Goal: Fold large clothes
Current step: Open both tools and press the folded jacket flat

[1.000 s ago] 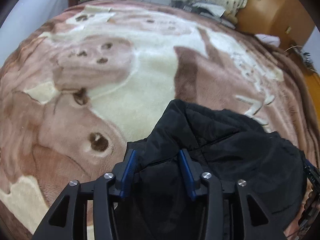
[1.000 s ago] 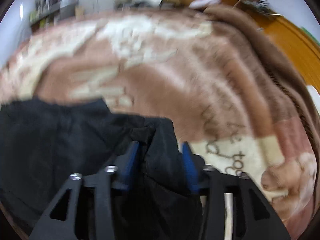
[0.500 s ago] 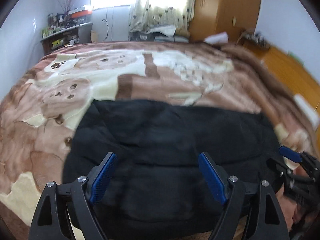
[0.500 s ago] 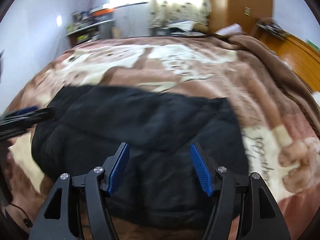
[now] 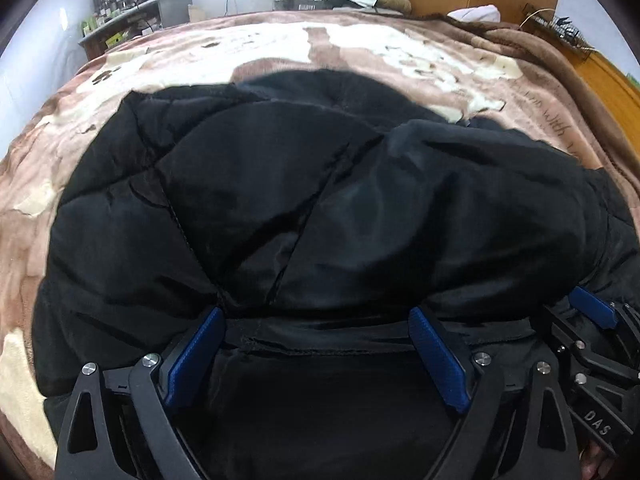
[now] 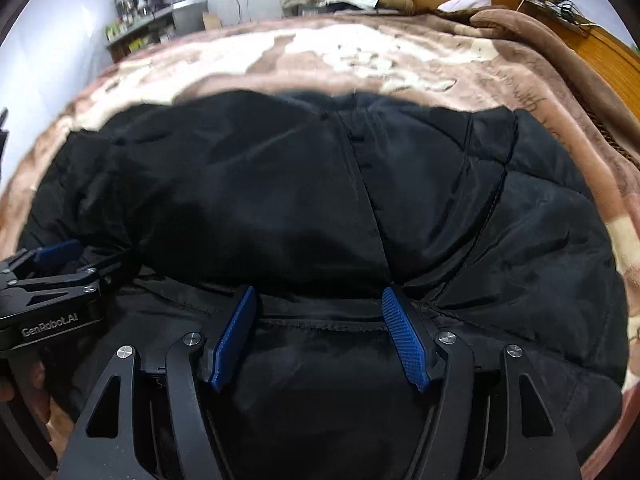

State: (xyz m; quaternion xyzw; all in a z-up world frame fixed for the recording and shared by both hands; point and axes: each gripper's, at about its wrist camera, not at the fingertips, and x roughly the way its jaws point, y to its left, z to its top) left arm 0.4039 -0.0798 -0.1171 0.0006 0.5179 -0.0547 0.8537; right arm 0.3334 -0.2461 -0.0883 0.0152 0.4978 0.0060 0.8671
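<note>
The black quilted padded jacket (image 5: 304, 208) lies folded over on the brown and cream plush animal-print blanket (image 5: 360, 44) that covers the bed, its near hem just in front of both tools. On the left, the left gripper (image 5: 316, 320) has its blue-padded jaws spreading wide; the jacket's stitched hem runs between them, but the pads do not press on it, so it holds nothing. To the right, the right gripper (image 6: 316, 300) stands moderately open over the same hem, likewise gripping nothing; its pads flank a band of fabric without pinching it.

The step in hand looks like taking up the near hem for another fold. To do it well, each tool should probably sink until both layers of the hem sit deep between the pads, the two grips level and well apart, before closing. The slippery, puffy fabric may slide or bulge, so a firm, even pinch seems wise.
</note>
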